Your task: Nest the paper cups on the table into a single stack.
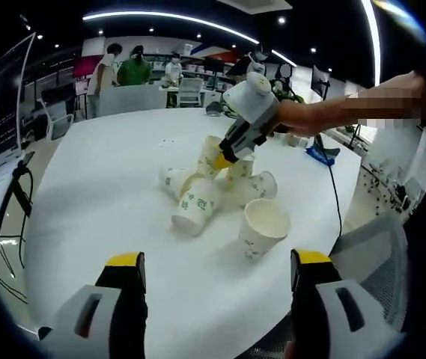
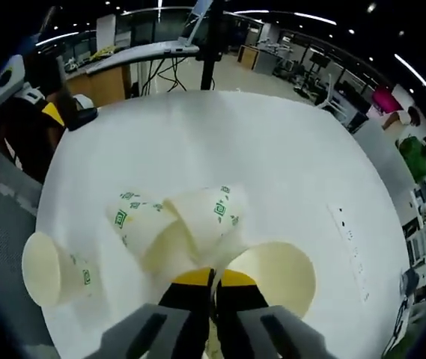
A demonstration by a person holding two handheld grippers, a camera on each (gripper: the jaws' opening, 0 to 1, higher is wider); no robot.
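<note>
Cups [image 1: 216, 187] lay heaped near the middle of the white bench [image 1: 100, 187], most of them tipped on their sides with mouths facing different ways. In the left gripper view one cup [image 1: 263, 228] sat just beside the heap on the near side, its open mouth turned up and toward the camera. The left tongs [image 1: 218, 271] hung well short of the pile, jaws wide apart and holding nothing.

The right tongs [image 1: 222, 158] reached down into the far side of the heap, held by a hand [image 1: 299, 118]. In the right gripper view the right tongs [image 2: 214, 278] showed their yellow tips nearly together, apparently pinched on the rim of a cup at the edge of the pile; which wall sat between them I could not tell for certain. Just right of the tips lay a cup [image 2: 276, 275] with its wide mouth open to the camera, and to the left two more lay on their sides, one [image 2: 211, 217] across the other [image 2: 141, 224]. A single cup [image 2: 52, 269] lay apart at the left bench edge.

The right tongs were plainly the nearer, already in the heap. Stacking would likely depend on turning the gripped cup's long axis in line with an open mouth.
</note>
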